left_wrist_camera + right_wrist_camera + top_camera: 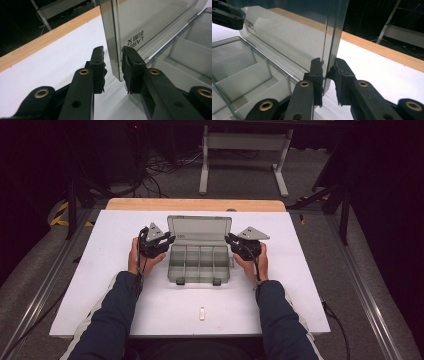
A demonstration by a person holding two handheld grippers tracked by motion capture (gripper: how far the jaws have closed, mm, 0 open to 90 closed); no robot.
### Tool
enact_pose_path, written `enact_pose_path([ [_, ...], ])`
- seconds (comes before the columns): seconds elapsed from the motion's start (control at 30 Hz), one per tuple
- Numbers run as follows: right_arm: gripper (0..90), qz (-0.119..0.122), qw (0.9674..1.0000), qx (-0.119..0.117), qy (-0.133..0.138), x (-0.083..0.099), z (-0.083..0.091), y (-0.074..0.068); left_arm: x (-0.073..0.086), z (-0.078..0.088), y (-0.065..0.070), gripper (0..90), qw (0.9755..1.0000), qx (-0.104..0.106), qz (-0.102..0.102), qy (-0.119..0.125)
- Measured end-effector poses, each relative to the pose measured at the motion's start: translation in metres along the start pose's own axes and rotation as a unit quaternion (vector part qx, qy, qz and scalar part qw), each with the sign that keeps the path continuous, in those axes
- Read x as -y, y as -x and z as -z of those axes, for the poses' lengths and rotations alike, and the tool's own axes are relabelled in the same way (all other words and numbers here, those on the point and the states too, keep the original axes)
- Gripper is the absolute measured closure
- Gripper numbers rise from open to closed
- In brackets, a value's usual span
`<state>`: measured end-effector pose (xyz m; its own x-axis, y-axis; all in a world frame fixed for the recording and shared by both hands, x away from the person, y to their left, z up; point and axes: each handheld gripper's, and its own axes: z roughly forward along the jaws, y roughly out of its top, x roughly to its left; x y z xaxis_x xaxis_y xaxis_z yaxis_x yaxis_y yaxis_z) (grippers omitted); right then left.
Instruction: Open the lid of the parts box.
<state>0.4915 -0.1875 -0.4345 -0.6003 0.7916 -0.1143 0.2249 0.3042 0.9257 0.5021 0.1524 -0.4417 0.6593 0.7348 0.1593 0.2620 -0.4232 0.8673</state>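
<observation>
The left gripper [167, 240] is standing at the left end of the raised lid [200, 229] of a clear grey compartment box [199, 264], which is sitting open near the middle of the white table [100, 285]. In the left gripper view its jaws are straddling the lid's edge [112, 45], parted moderately: the right-hand pad [128, 65] is touching or nearly touching the lid's inner face, while the other pad [98, 66] is standing clear of the outer face with a visible gap. The right gripper [231, 240] is positioned at the lid's right end. In the right gripper view its jaws are bracketing that edge [332, 37] more narrowly, the left-hand pad [317, 75] lying against the lid and the opposite pad [339, 75] just beside it; a firm clamp cannot be confirmed. The lid is standing roughly upright behind the empty compartments. A small pale object [202, 313] is lying well apart from the box, near the table's front edge.
</observation>
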Motion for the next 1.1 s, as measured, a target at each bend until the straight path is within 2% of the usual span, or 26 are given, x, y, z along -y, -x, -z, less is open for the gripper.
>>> enact_pose_path([
  [0.33,79.3,0.009,0.9996,0.014,-0.024,0.007,-0.008,-0.001,0.005,-0.007,0.002,69.9,0.9998,-0.013,0.002,-0.013],
  [0.43,79.5,0.007,0.9996,0.012,-0.026,0.008,-0.009,0.000,0.005,-0.008,0.003,68.9,0.9998,-0.016,-0.003,-0.014],
  [0.7,80.7,0.009,0.9993,0.016,-0.033,0.010,-0.012,-0.001,0.006,-0.009,0.004,69.2,0.9997,-0.020,0.001,-0.013],
  [0.87,79.9,0.009,0.9991,0.018,-0.038,0.012,-0.014,-0.001,0.007,-0.010,0.003,69.5,0.9994,-0.029,-0.003,-0.016],
  [1.1,79.5,0.004,0.9992,0.017,-0.036,0.013,-0.014,0.000,0.008,-0.011,0.003,69.7,0.9995,-0.029,-0.004,-0.015],
])
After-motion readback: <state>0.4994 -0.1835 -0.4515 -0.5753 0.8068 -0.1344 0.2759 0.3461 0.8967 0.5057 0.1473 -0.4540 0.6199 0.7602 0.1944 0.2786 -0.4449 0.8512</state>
